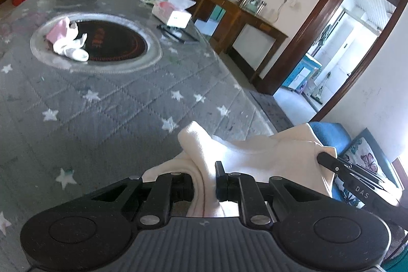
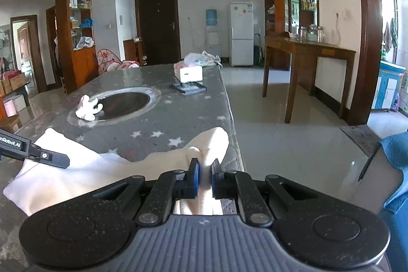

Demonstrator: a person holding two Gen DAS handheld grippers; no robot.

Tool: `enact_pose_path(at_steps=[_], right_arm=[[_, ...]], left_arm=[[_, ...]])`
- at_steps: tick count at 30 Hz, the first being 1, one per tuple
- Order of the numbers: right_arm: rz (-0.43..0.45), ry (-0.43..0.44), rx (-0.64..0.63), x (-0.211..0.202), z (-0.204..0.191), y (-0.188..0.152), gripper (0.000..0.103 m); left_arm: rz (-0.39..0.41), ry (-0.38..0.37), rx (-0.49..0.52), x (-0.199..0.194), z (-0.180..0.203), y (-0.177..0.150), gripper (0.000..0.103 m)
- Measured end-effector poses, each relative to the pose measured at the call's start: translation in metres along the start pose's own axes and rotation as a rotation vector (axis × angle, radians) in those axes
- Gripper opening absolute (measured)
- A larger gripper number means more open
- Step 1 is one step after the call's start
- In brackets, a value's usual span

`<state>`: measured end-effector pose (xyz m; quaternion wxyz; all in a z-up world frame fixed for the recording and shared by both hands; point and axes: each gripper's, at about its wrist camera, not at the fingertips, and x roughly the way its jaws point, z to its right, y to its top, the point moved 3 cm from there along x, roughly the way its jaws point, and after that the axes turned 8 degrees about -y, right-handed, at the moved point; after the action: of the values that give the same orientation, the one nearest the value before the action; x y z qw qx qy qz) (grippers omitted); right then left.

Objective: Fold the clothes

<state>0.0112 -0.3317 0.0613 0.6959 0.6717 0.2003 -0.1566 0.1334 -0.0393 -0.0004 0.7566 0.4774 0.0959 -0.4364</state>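
While the cream garment [image 2: 84, 170] sags between both grippers over the near edge of the star-patterned desk [image 1: 102, 98], it looks light, soft and limp, best pinched at its edges. Left gripper [image 1: 204, 185] and right gripper [image 2: 203, 176] each stand narrow, clamped on a bunch of it. Lettering: "DAS" on one finger, "nRobot.AI" on another.

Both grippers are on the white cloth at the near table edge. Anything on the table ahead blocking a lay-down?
Nothing visible. Left gripper and right gripper are both shut on the white cloth. The grey star cover ahead is bare; the small pink-white garment lies further back on the round hotplate.
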Motion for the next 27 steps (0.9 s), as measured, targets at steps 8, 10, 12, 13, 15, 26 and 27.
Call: enact_pose_path(at_steps=[8, 10, 12, 13, 15, 26, 27], right_arm=[[-0.047, -0.017, 0.002, 0.016, 0.003, -0.012, 0.008], [-0.061, -0.024, 0.005, 0.02, 0.005, -0.015, 0.008], [-0.079, -0.032, 0.008, 0.025, 0.007, -0.019, 0.008], [-0.09, -0.035, 0.007, 0.027, 0.007, -0.021, 0.008], [-0.108, -0.04, 0.003, 0.031, 0.008, -0.024, 0.008], [-0.164, -0.048, -0.037, 0.025, 0.006, -0.039, 0.008], [-0.17, -0.048, -0.04, 0.022, 0.006, -0.041, 0.008]], left_arm=[[-0.054, 0.014, -0.005, 0.012, -0.006, -0.009, 0.015], [-0.067, 0.016, -0.011, 0.014, -0.009, -0.012, 0.015], [-0.085, 0.019, -0.024, 0.017, -0.012, -0.015, 0.015], [-0.095, 0.018, -0.032, 0.019, -0.014, -0.017, 0.015], [-0.1, 0.008, -0.042, 0.02, -0.017, -0.018, 0.015], [-0.17, -0.072, -0.036, 0.012, -0.02, -0.027, 0.015], [-0.177, -0.08, -0.033, 0.01, -0.02, -0.029, 0.015]])
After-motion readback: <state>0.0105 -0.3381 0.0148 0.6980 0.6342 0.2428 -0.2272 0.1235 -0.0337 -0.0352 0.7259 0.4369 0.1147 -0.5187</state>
